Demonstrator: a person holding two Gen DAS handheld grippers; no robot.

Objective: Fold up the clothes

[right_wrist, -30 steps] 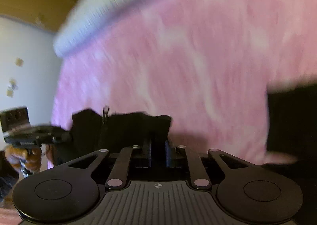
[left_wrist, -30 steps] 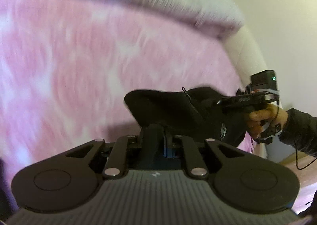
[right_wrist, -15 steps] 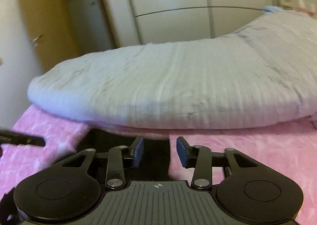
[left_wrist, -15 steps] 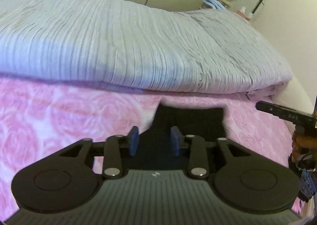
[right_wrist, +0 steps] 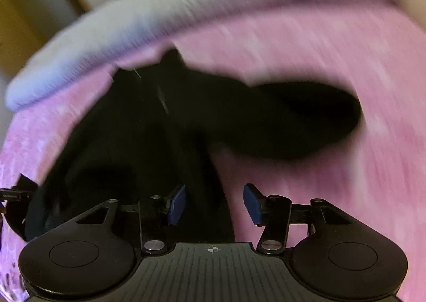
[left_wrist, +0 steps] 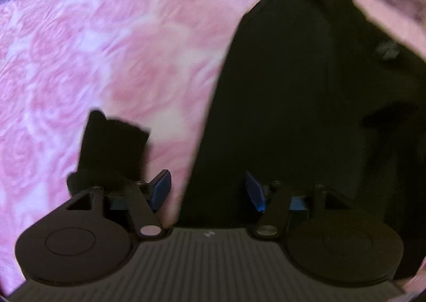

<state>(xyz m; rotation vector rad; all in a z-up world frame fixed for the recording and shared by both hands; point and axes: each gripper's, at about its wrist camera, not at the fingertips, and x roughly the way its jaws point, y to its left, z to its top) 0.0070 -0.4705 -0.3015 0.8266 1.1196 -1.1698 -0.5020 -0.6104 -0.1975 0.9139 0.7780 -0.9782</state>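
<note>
Your left gripper (left_wrist: pixel 207 190) and right gripper (right_wrist: pixel 214 205) have both just been opening; their jaws stand apart, pads pressing nothing. The black garment (left_wrist: pixel 306 105) lies spread on the pink rose-patterned bedspread (left_wrist: pixel 106 57), below the pale blue duvet (right_wrist: pixel 111 36).

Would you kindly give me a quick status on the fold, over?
Left tongs and right tongs open, jaws just widened, gripping nothing. Black garment lying on pink bedspread. Nothing in the way.
</note>
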